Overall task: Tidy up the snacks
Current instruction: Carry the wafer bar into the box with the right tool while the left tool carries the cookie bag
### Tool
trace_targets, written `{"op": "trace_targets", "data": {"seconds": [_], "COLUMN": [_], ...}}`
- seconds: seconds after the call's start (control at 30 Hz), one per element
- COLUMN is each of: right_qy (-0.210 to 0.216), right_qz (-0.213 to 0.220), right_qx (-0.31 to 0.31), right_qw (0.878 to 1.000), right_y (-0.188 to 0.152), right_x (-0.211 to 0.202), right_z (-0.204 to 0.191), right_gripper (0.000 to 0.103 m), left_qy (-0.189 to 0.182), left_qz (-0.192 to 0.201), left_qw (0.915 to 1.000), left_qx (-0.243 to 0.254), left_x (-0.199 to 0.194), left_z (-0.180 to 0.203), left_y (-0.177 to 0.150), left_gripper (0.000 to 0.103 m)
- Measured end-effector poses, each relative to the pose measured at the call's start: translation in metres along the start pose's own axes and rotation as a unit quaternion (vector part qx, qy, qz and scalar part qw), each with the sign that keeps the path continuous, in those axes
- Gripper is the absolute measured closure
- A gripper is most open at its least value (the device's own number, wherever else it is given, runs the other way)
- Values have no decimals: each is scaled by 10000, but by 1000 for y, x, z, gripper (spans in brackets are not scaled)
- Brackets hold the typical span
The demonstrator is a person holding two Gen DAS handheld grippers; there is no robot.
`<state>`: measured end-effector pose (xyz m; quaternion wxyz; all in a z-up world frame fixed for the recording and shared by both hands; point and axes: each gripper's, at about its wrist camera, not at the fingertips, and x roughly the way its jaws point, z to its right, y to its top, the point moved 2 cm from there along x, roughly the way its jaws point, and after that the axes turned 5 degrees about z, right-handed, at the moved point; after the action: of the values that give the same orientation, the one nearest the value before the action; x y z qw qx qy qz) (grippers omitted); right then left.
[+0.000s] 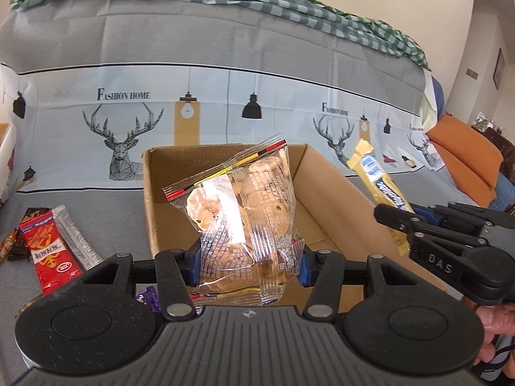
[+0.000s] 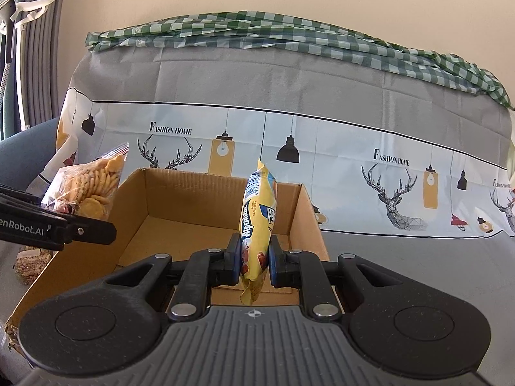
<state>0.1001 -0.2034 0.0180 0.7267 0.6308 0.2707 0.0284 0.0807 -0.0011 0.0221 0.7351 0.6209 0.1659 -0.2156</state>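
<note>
My left gripper (image 1: 248,262) is shut on a clear bag of cookies (image 1: 244,212) and holds it upright over the near edge of an open cardboard box (image 1: 325,173). My right gripper (image 2: 254,259) is shut on a yellow snack bar wrapper (image 2: 259,222), upright above the box (image 2: 167,199). In the left wrist view the right gripper (image 1: 402,222) shows at the right with the yellow bar (image 1: 378,177). In the right wrist view the left gripper's finger (image 2: 80,230) and the cookie bag (image 2: 87,189) show at the left. The box interior looks empty.
A red snack pack (image 1: 48,251), a silver wrapper (image 1: 75,241) and dark wrappers (image 1: 13,244) lie on the grey cover left of the box. A purple wrapper (image 1: 148,296) peeks out under my left gripper. A sofa back with a deer-print cover (image 1: 122,151) rises behind. Orange cushions (image 1: 463,157) sit far right.
</note>
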Motion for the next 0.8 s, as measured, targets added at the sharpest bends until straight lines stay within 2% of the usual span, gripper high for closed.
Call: {"op": "trace_targets", "data": {"seconds": [0.27, 0.8], "right_qy": [-31, -52], "right_qz": [-39, -37], "right_qx": [-67, -89], "right_qw": [10000, 9999], "right_y": [-1, -1], "right_x": [3, 2], "right_z": [-1, -3], "right_gripper": [86, 86], "left_qy": [-137, -160], "left_qz": [3, 7], "left_qw": [9999, 9999], "left_qx": [6, 10], "left_x": [2, 1], "left_z": [5, 5], "left_y": [0, 0], "left_gripper": [45, 45]}}
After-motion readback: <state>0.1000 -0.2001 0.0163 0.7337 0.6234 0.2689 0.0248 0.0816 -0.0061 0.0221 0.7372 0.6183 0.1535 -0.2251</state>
